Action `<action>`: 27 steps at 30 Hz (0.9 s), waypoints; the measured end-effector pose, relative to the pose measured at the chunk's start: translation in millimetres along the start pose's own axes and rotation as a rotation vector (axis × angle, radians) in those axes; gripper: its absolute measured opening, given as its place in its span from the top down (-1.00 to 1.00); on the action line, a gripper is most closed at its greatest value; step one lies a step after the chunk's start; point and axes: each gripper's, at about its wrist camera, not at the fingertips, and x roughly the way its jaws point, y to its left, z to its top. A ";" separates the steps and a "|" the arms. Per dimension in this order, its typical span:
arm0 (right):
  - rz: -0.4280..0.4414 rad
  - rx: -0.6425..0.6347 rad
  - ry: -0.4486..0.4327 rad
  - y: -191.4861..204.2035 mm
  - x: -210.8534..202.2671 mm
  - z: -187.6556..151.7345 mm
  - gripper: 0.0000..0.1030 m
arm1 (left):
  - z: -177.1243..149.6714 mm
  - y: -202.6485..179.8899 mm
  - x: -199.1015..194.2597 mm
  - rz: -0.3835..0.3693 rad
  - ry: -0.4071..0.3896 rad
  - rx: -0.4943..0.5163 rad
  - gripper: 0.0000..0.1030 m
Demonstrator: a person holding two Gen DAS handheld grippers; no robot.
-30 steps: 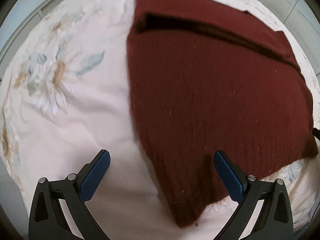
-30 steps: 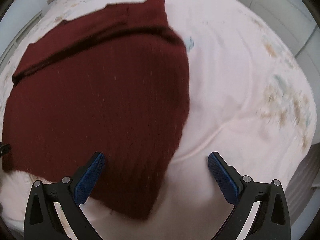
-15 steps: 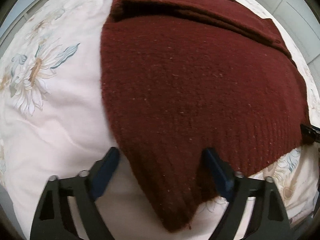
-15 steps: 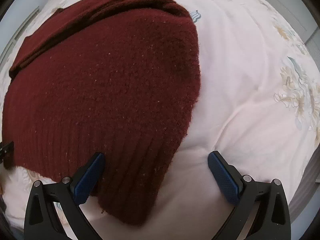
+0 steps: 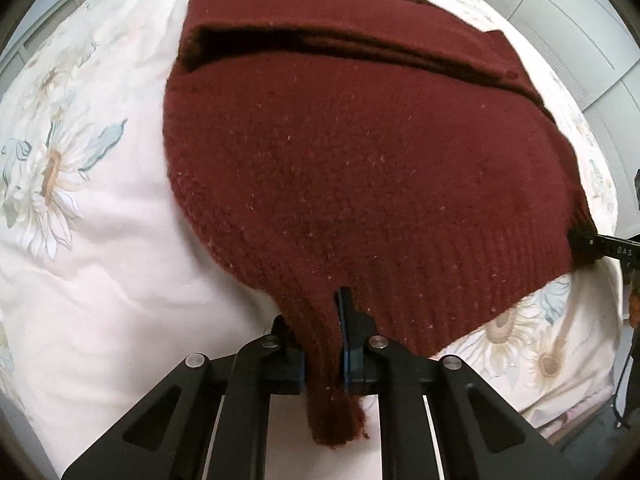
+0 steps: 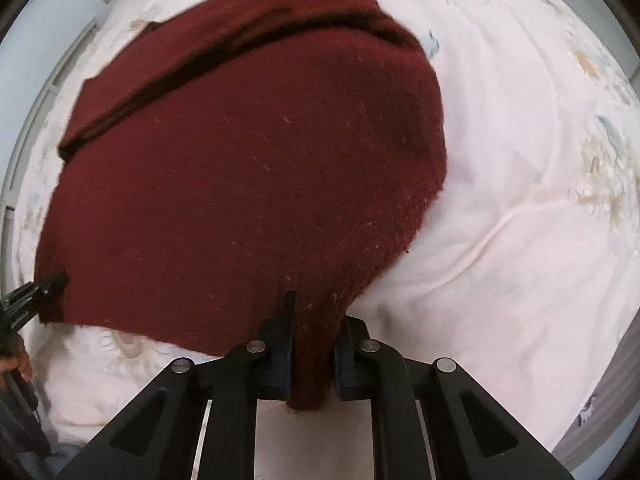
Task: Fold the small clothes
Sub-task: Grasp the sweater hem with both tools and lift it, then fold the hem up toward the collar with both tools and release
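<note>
On the flowered bed, both hand-held grippers, left and right, have just closed, each pinching a near hem corner of the maroon sweater.

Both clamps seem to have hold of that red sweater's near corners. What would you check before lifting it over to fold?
1. Left gripper, whose jaws have just closed, pinches the sweater hem corner: ok.
2. Right gripper, also just closed, pinches the other corner: ok.
3. Hem between them without twist: ok.
4. Sleeves folded in across the far end: ok.
5. Bedspread not caught in the jaws: cannot tell.
</note>
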 end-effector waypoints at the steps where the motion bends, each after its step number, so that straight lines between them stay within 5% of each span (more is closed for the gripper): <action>1: 0.015 -0.008 -0.011 2.4 -8.0 2.3 0.75 | 1.2 2.0 -4.6 -0.007 -0.007 -0.005 0.81; 12: 0.121 -0.054 -0.214 11.3 -86.5 53.9 0.76 | 52.1 28.0 -89.4 -0.094 -0.191 -0.050 0.82; 27: 0.085 -0.012 -0.390 29.8 -94.1 210.2 0.78 | 190.8 50.0 -117.0 0.003 -0.370 -0.117 0.82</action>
